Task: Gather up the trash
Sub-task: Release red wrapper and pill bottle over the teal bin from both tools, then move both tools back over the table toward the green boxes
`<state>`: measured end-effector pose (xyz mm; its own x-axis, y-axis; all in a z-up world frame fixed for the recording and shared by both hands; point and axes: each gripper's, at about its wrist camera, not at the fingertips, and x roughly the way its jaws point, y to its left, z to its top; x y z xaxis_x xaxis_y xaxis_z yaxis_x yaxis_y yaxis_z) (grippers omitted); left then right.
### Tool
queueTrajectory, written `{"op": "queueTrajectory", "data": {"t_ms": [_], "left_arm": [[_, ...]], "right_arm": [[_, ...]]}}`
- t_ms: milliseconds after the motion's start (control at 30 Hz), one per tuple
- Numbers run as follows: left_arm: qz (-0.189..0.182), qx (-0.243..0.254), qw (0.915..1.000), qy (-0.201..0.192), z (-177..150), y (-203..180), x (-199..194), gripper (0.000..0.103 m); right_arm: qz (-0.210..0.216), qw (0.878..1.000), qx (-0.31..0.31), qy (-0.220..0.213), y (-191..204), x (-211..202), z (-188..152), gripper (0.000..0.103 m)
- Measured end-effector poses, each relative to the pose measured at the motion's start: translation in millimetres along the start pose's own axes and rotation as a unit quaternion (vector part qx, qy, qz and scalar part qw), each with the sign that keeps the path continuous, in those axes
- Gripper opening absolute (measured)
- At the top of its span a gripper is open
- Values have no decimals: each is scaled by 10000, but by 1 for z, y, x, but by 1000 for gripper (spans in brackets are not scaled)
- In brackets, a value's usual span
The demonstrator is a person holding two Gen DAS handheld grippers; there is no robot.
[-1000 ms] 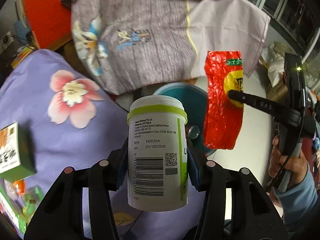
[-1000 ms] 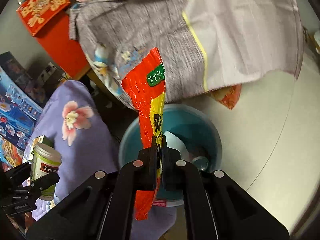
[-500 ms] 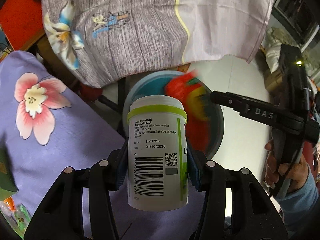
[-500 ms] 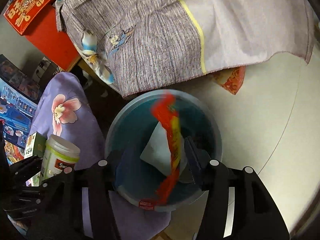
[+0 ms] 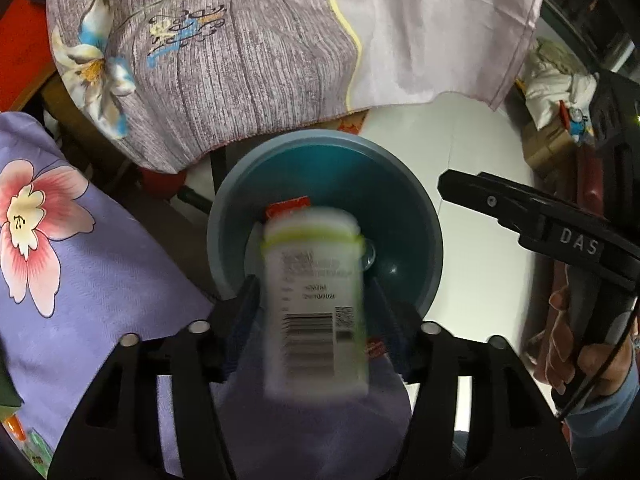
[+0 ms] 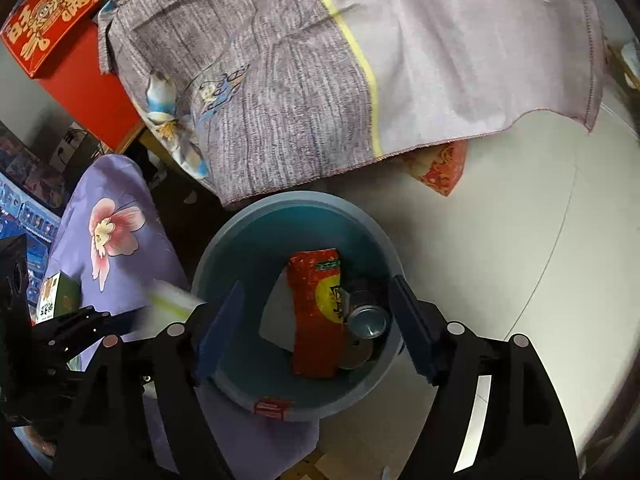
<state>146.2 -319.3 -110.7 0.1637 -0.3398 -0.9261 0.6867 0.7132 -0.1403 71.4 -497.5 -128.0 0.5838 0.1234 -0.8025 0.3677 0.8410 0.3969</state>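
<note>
The left claw point(image 5: 314, 312) has just been opening; the blurred white jar point(image 5: 314, 312) sits between its pads, free of them, above the blue bin point(image 5: 424, 216). The right claw point(image 6: 316, 320), also just opened, stands empty over the bin, where the red wrapper point(image 6: 314, 312) lies beside a can point(image 6: 368, 322).

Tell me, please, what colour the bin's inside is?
Teal inside the bin, clearest in the right wrist view.
</note>
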Motion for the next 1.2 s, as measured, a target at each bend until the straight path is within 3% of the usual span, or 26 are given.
{"op": "queueTrajectory", "data": {"t_ms": [467,667,933,1200], "left_arm": [[57,-355,9991,-233,-16,21,-22,89],[170,-595,9974,-364,-35,40,-41,90],[385,-1101,9917,-539,-74,84,-77,91],[671,-1802,9777,-849,-130,143,-127,91]], "right_arm": [[-45,9999,65,151,8,-2,-4,76],[26,9997,-99,227,30,-6,-8,76],[203,9975,-572,360,91,-4,-21,76],[429,9915,-1136,473,170,-5,-45,76]]}}
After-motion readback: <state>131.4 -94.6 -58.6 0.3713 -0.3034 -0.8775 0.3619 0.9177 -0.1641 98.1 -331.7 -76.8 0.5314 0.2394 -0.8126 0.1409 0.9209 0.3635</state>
